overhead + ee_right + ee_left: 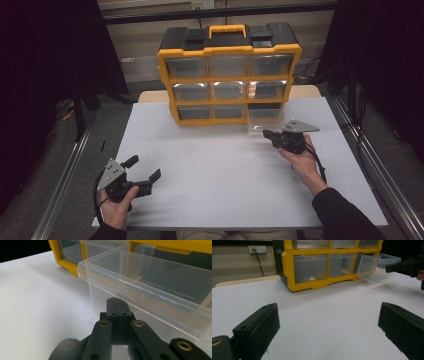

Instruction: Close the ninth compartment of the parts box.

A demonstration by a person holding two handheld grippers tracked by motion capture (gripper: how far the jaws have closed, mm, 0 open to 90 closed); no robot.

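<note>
A yellow and black organiser (229, 75) (322, 265) (65, 262) with clear drawers stands at the back of the white table (215, 170). Its bottom right drawer (265, 116) (372, 266) (155, 282) is pulled out and looks empty. My right gripper (266, 134) (392, 267) (117, 302) is shut, its tips tucked under the drawer's front lip and touching the front wall. Nothing shows between its jaws. My left gripper (145, 167) (327, 307) stands open near the table's front left, jaws wide apart over bare tabletop, holding nothing.
The organiser's other drawers (227, 65) are pushed in. A wooden table edge (152, 96) shows behind the white top. Metal rails (65, 175) run along both sides of the table, and a wall socket (257, 249) sits on the far wall.
</note>
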